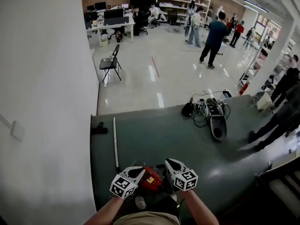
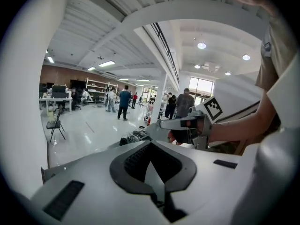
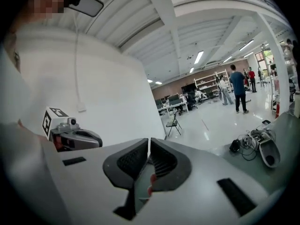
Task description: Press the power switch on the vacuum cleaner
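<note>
From where I stand, both tools are held up by the person's chest and aimed out across the room, not down at the job. The left hand-held gripper [image 1: 138, 171] has its jaws brought together with nothing between them. The right hand-held gripper [image 1: 170, 163] is closed just as tight and empty too.

The red machine [image 1: 151, 179] low between them, by the person's feet on the green floor [image 1: 154, 135], is what I take to be the vacuum. Most of it is hidden under the two tools, and I can't make out its switch from any angle. A grey casing [image 1: 218, 123] lies well apart among cables [image 1: 199, 111]; whether it belongs to the vacuum I can't tell. A white pole [image 1: 116, 144] lies to the left.

To do this well, I'd say leave the jaws closed, because a shut tip makes one blunt finger that suits a button. Tilt the head down first so the switch is actually found before anything moves. Then lower one tool, probably whichever sits nearer the switch, and come at it square rather than at a slant, so the tip doesn't skid off the casing. The spare tool could rest against the red body to stop it rolling or sliding under the push. Press firmly once and lift off; jabbing twice risks switching it straight back.
</note>
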